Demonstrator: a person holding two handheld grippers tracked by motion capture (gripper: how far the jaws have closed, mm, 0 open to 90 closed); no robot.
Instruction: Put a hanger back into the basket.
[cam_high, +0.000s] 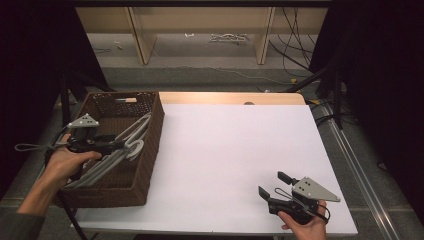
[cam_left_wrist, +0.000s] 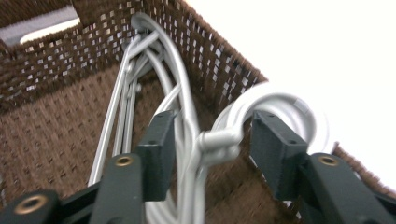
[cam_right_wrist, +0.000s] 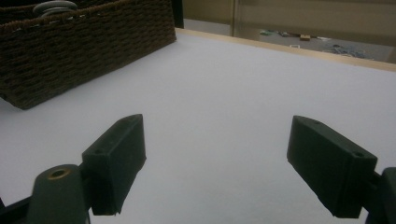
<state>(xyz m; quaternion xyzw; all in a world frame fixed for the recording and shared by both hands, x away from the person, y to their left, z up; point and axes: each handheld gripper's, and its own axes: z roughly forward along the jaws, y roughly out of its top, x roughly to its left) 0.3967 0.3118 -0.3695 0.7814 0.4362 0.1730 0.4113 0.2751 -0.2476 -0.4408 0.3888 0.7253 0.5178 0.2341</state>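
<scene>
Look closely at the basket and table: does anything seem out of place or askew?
The grey hangers lie slanted in the brown basket. Their hooks poke over its right rim toward the white table. The left tongs straddle the hook necks, open. Nothing is spilled or broken.

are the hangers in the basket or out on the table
In the basket. The grey hangers lie inside the brown wicker basket, hooks near its right wall; the left tool straddles one hook, open.
</scene>
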